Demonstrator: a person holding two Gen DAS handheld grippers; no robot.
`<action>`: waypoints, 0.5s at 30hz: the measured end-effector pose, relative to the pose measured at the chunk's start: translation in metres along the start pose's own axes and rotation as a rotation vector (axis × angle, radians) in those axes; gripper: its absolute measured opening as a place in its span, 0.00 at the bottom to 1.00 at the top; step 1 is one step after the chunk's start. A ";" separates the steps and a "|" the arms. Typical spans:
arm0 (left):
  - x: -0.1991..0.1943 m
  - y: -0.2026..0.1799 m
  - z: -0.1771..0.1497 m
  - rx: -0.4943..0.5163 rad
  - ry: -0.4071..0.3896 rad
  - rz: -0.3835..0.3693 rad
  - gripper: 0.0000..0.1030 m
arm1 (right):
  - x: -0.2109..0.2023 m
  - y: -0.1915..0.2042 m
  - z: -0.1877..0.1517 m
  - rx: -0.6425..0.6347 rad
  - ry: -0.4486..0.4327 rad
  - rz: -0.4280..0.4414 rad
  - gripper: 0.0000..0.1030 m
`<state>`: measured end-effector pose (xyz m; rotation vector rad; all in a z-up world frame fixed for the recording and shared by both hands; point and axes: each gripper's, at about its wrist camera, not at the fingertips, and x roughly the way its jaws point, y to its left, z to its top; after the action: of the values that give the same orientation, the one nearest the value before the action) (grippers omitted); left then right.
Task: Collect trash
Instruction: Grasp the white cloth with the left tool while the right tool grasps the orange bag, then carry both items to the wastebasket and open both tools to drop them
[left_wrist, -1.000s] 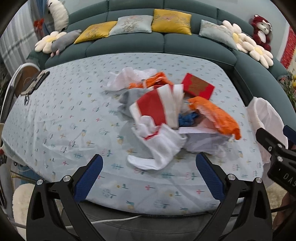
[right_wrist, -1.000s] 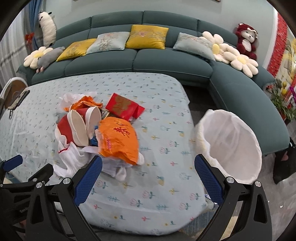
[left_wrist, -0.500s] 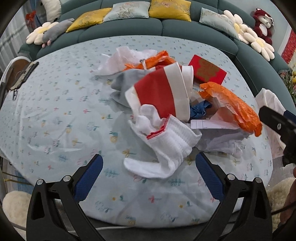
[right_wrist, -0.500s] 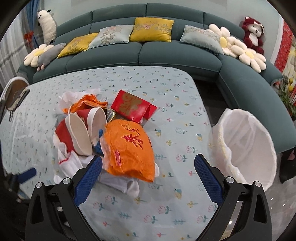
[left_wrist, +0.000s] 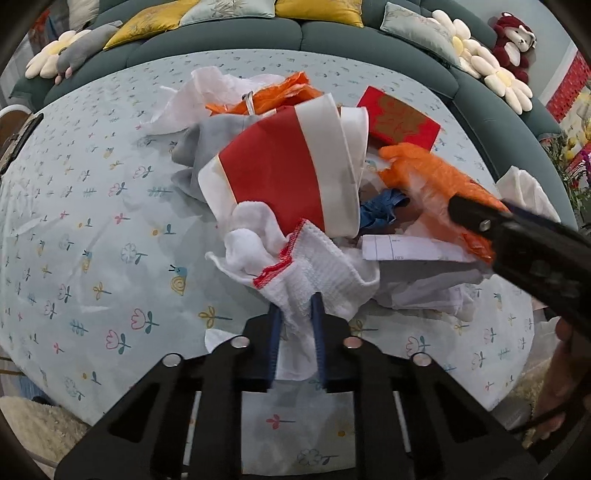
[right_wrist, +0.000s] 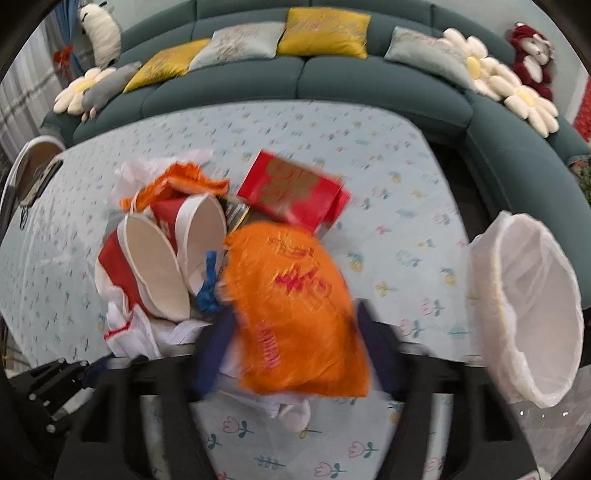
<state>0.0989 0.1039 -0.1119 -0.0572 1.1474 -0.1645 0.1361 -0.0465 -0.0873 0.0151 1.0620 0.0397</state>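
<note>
A pile of trash sits in the middle of the table (left_wrist: 92, 221), which has a light blue cloth with little flowers on it. The left gripper (left_wrist: 296, 325) has just squeezed its blue fingers together, and now they pinch the white cloth (left_wrist: 317, 280) with the red edge at the near side of the pile. Just behind the white cloth lies a big red and white paper cup (left_wrist: 284, 181) on its side. To the right of the cup is an orange plastic bag (right_wrist: 295, 314). The right gripper (right_wrist: 291, 350) has just been closing too, and the orange bag sits between its two fingers. The picture there is blurry, so I cannot tell if the fingers press on the bag yet. Behind the orange bag, at the far side of the pile, lies a red packet (right_wrist: 291, 192) with gold marks. A bin lined with a white bag (right_wrist: 532, 325) stands off the right edge of the table, well apart from the pile. A green sofa (right_wrist: 332, 77) with cushions curves behind the table.
</note>
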 end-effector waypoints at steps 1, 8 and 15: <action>-0.003 0.001 0.000 0.000 -0.003 -0.005 0.11 | 0.001 -0.001 -0.001 0.005 0.010 0.015 0.35; -0.037 -0.004 0.001 0.000 -0.064 -0.022 0.10 | -0.031 -0.008 -0.003 -0.003 -0.061 0.015 0.27; -0.084 -0.027 0.010 0.035 -0.149 -0.062 0.09 | -0.085 -0.032 0.002 0.039 -0.165 0.002 0.27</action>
<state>0.0714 0.0904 -0.0288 -0.0724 0.9947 -0.2318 0.0970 -0.0821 -0.0130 0.0540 0.8976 0.0185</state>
